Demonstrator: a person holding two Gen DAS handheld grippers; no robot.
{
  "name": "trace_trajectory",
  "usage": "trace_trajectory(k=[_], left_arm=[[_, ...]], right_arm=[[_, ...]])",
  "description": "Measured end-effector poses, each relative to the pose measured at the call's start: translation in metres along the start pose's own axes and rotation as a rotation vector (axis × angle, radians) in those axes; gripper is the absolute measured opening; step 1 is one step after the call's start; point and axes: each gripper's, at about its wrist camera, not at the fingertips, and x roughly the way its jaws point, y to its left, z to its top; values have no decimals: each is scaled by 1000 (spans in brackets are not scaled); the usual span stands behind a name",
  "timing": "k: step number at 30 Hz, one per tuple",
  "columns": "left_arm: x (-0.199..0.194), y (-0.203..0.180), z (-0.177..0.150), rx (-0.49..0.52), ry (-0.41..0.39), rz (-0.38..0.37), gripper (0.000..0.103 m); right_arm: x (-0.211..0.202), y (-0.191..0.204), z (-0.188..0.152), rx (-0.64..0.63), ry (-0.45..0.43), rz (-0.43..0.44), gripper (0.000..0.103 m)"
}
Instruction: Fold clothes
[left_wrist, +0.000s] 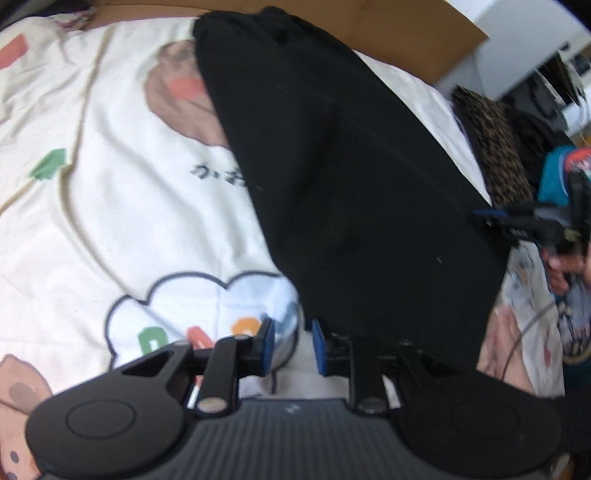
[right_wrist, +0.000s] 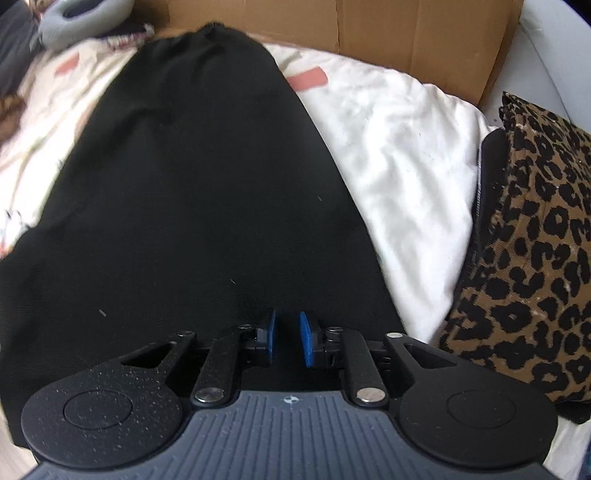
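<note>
A long black garment (left_wrist: 351, 166) lies stretched out on a cartoon-print bedsheet (left_wrist: 110, 229), running from the far side toward me. My left gripper (left_wrist: 292, 345) sits at the garment's near left corner. It is open, and pale sheet shows between its blue pads. In the right wrist view the black garment (right_wrist: 192, 184) fills the middle. My right gripper (right_wrist: 287, 338) is at its near edge with the pads close together and black cloth between them. In the left wrist view the right gripper (left_wrist: 495, 221) pinches the garment's right edge.
A leopard-print cloth (right_wrist: 528, 258) lies piled at the right, beside a white duvet (right_wrist: 399, 155). A cardboard sheet (right_wrist: 369, 26) stands along the far side. A grey ring cushion (right_wrist: 81, 18) is at the far left. A person's hand (left_wrist: 557, 266) holds the right gripper.
</note>
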Motion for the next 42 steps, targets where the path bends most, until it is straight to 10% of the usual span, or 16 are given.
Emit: trace_trajectory(k=[21,29,35,42], left_arm=[[29,-5,-2,13,-47,-98,51],[12,34,-7,-248,-139,-301,45],[26,37,-7,-249,-104,-264,42],[20,45,-16,-225,-86,-224,8]], right_arm=[[7,-8,-5,-83,38,-99,20],[6,-6,-8,-74,32,-92,20],[8,-7,-6,-78,32,-96,20],[9,-7,-4,-83,32,-98,20]])
